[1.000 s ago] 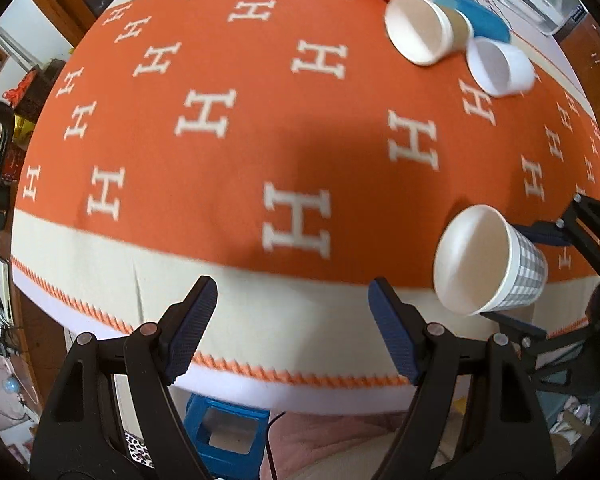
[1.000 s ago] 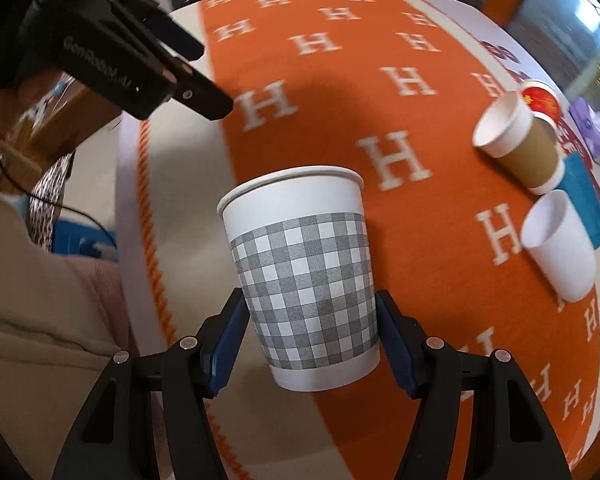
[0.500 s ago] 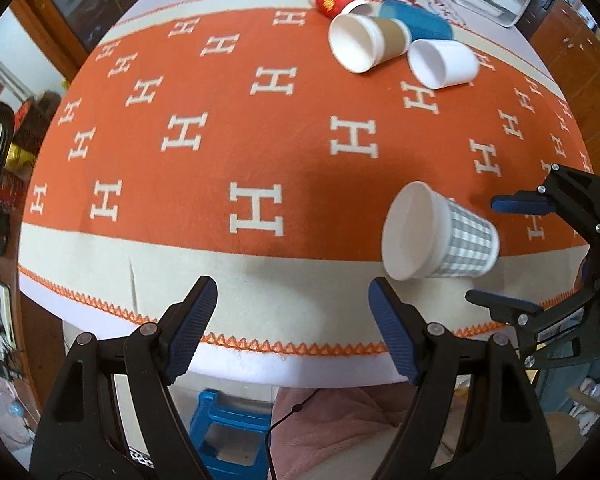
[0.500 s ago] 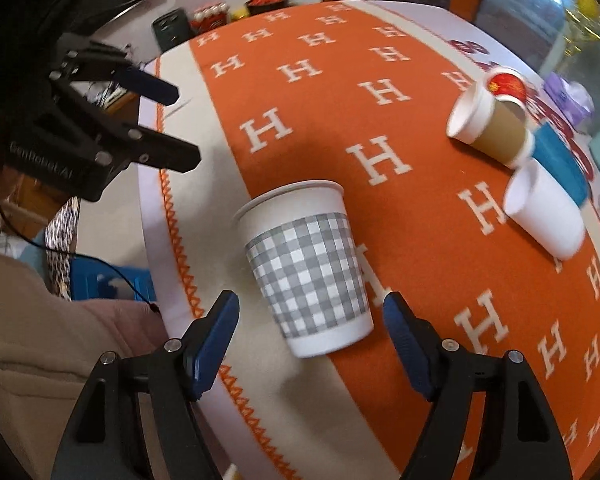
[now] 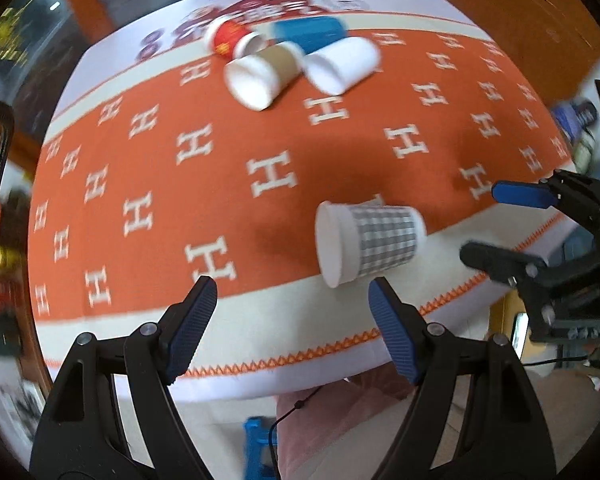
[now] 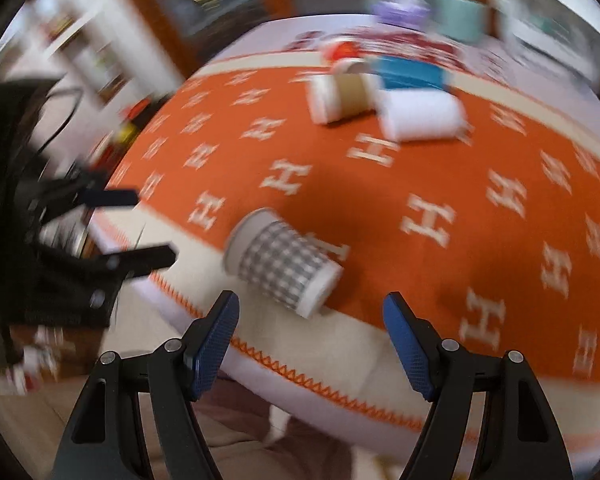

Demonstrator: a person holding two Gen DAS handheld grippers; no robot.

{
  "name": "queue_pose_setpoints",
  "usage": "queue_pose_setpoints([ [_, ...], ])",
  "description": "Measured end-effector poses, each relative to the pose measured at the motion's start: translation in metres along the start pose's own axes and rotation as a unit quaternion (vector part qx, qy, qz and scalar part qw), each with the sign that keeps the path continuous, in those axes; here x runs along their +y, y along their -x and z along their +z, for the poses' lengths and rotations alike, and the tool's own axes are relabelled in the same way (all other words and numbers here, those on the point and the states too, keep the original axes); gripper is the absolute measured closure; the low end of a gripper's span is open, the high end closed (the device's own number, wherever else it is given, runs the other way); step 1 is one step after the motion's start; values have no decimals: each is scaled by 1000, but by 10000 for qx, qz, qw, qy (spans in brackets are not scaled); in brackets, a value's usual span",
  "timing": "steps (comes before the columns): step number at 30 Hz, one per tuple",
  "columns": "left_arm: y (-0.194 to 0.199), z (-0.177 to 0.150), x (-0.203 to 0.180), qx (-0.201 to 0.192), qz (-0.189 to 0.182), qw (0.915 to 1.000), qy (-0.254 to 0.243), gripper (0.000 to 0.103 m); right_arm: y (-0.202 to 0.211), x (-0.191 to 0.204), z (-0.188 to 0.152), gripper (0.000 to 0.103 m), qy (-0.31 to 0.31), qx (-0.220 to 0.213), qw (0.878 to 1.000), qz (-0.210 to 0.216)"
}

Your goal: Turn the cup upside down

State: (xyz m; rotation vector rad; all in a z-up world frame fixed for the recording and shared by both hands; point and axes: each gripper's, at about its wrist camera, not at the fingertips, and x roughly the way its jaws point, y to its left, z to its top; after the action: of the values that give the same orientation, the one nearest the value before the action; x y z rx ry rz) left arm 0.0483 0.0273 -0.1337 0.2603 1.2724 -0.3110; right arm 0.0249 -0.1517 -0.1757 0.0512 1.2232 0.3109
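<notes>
A white paper cup with a grey check pattern [image 5: 374,242] lies on its side on the orange cloth near the table's front edge, mouth toward the left. It also shows in the right wrist view [image 6: 284,264], blurred. My left gripper [image 5: 292,332] is open and empty, just in front of the cup. My right gripper [image 6: 312,338] is open and empty, pulled back from the cup's base; it shows at the right of the left wrist view [image 5: 496,224].
Several other cups lie on their sides at the far side of the table: a brown one [image 5: 260,76], a white one [image 5: 340,64], a blue one [image 5: 308,34] and a red one [image 5: 228,38]. The table's front edge [image 5: 300,360] is close below.
My right gripper opened and let go of the checked cup, then drew back. The cup now lies on its side on the cloth. Both cameras moved back and up.
</notes>
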Motion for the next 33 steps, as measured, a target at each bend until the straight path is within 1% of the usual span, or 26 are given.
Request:
queue_pose_setpoints([
  [2,3,9,-3,9,-109,9995,-296,27,3,-10,-4,27,-579,-15,9981,-200],
  [4,6,17,-6,-13,-224,9978,-622,27,7,-19,-11,27,-1201,-81,9923,-287],
  [6,10,25,-11,-67,-344,9938,-1059,27,7,-25,-15,28,-1648,-76,9852,-457],
  [8,11,31,-18,-104,-466,9876,-1496,27,8,-30,-22,28,-2043,-102,9772,-570],
  [11,5,35,-32,-87,-625,9748,-2141,27,6,-34,-35,28,-2545,-144,9647,-656],
  [12,2,36,-37,-44,-699,9690,-2371,27,3,-33,-37,28,-2666,-152,9614,-668],
  [15,-13,38,-54,98,-814,9476,-3089,27,-4,-36,-48,28,-3040,-175,9499,-709],
  [17,-24,36,-63,154,-781,9375,-3387,27,-8,-37,-55,28,-3264,-177,9423,-721],
  [19,-39,40,-70,302,-759,9269,-3663,27,-14,-39,-59,28,-3388,-172,9379,-724],
  [21,-53,42,-76,467,-714,9203,-3818,27,-20,-38,-64,28,-3485,-167,9342,-746],
  [23,-67,44,-83,629,-702,9116,-4000,27,-24,-38,-69,28,-3597,-154,9301,-732],
  [24,-72,44,-85,687,-684,9092,-4048,27,-27,-39,-73,28,-3676,-154,9271,-710],
  [27,-88,45,-92,883,-669,8980,-4258,27,-32,-39,-81,28,-3865,-197,9196,-681],
  [29,-97,42,-98,988,-643,8864,-4477,27,-35,-38,-86,28,-3936,-209,9164,-689],
  [31,-106,38,-103,1087,-544,8773,-4642,27,-38,-37,-90,28,-3990,-212,9143,-669],
  [33,-113,36,-107,1186,-455,8711,-4743,28,-41,-36,-94,28,-4054,-228,9114,-660],
])
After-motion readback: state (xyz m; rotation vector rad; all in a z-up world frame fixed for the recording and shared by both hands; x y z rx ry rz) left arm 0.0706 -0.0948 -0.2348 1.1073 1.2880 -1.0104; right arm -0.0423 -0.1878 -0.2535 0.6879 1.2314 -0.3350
